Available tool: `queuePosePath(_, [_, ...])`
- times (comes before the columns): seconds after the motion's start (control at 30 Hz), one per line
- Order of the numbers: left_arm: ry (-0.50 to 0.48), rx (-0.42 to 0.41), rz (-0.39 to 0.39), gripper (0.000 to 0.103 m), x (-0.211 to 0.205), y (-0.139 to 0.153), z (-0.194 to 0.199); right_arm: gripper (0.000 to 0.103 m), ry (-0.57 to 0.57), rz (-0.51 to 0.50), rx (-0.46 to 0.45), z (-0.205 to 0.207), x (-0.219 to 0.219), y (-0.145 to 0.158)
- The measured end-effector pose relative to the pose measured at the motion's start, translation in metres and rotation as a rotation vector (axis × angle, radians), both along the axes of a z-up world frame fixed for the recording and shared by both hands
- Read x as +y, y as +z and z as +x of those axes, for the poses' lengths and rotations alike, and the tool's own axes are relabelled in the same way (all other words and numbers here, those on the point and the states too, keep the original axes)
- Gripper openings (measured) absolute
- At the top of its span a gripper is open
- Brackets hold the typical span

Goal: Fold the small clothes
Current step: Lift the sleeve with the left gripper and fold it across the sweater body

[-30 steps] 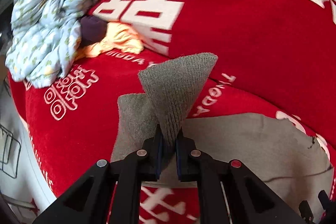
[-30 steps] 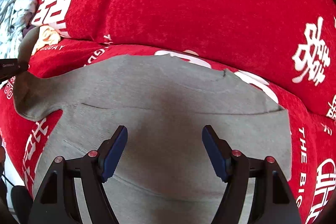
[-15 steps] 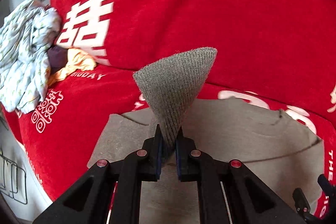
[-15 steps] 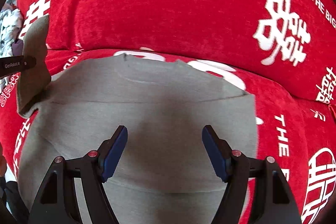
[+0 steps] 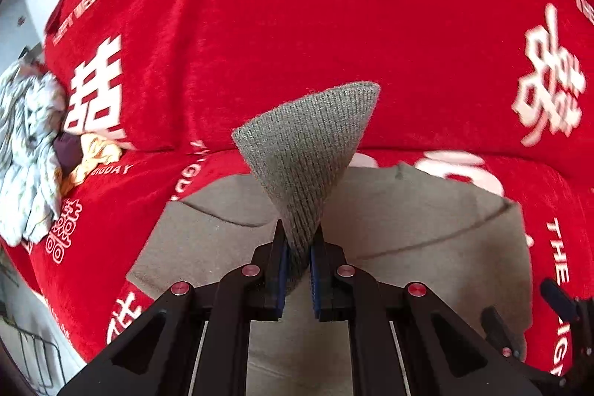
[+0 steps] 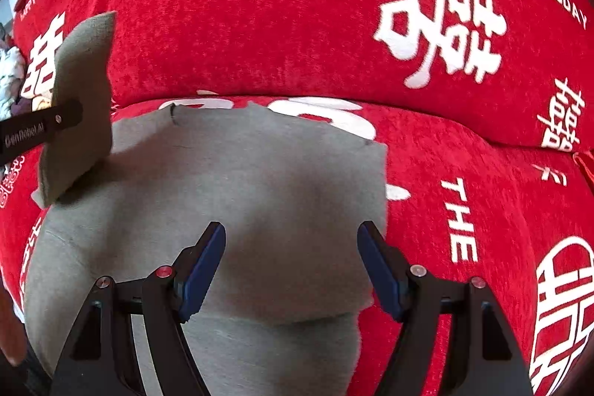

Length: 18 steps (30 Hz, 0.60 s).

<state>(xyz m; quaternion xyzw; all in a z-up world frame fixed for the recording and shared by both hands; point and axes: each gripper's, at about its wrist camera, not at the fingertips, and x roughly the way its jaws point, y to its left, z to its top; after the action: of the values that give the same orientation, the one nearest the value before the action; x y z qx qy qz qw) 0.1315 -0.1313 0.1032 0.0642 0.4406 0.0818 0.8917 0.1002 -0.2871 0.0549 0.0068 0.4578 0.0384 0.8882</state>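
Note:
A grey knit garment lies spread on a red sofa seat, its right side folded in. My left gripper is shut on the garment's sleeve cuff and holds it up over the garment's body. The same lifted sleeve shows at the left of the right wrist view, pinched by the left gripper's finger. My right gripper is open and empty, low over the garment's middle.
The red sofa cover with white characters has a backrest right behind the garment. A pile of pale printed, purple and yellow clothes lies at the far left of the seat. The seat's front edge drops off at the lower left.
My left gripper has carried the sleeve to the right, from beside the garment to over its body. The right gripper has also shifted right and stays open.

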Motion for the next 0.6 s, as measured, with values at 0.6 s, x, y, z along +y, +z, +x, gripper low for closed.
queuePosePath(0.6, [-0.099,0.096,0.025,0.011,-0.084,-0.044,-0.004,0.076,-0.085,0.058,0.001,-0.006,-0.053,-0.015])
